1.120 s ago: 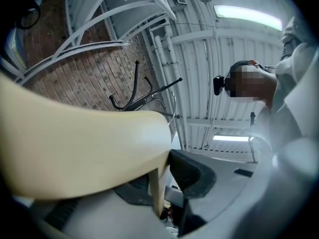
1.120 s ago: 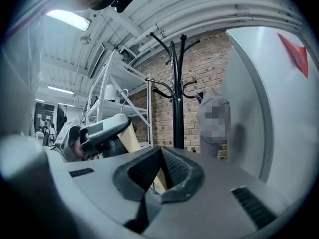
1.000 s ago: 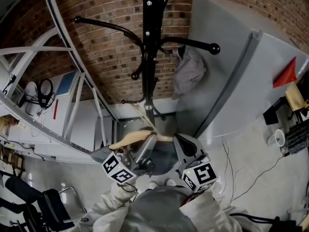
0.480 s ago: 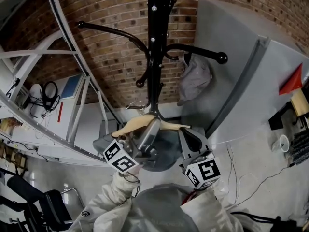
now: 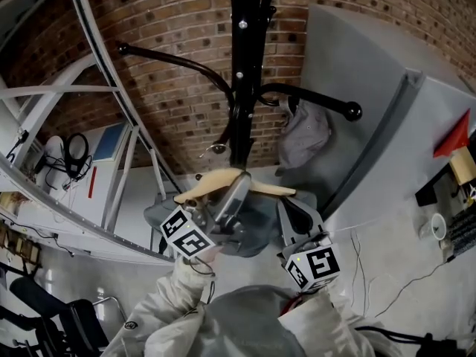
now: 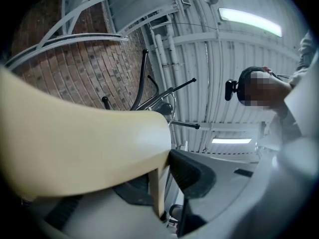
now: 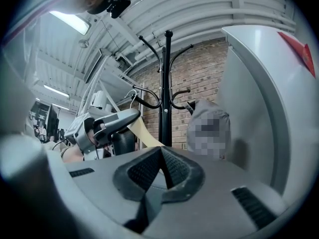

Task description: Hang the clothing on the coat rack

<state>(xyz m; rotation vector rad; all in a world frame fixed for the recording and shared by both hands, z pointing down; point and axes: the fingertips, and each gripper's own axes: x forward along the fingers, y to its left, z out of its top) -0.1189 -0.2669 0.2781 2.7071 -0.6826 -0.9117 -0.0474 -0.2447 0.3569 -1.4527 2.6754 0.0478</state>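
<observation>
Wooden hanger (image 6: 75,148) clamped in left gripper (image 6: 160,183); right gripper (image 7: 160,156) jaws together.

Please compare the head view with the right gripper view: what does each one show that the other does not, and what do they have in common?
Only the head view: the white cup at the right edge, and the marker cube on the right gripper.
Only the right gripper view: a ceiling light, and its own jaws closed, seen from close.
Both: the black coat rack, the wooden hanger in the left gripper, the grey garment, the red triangle.
</observation>
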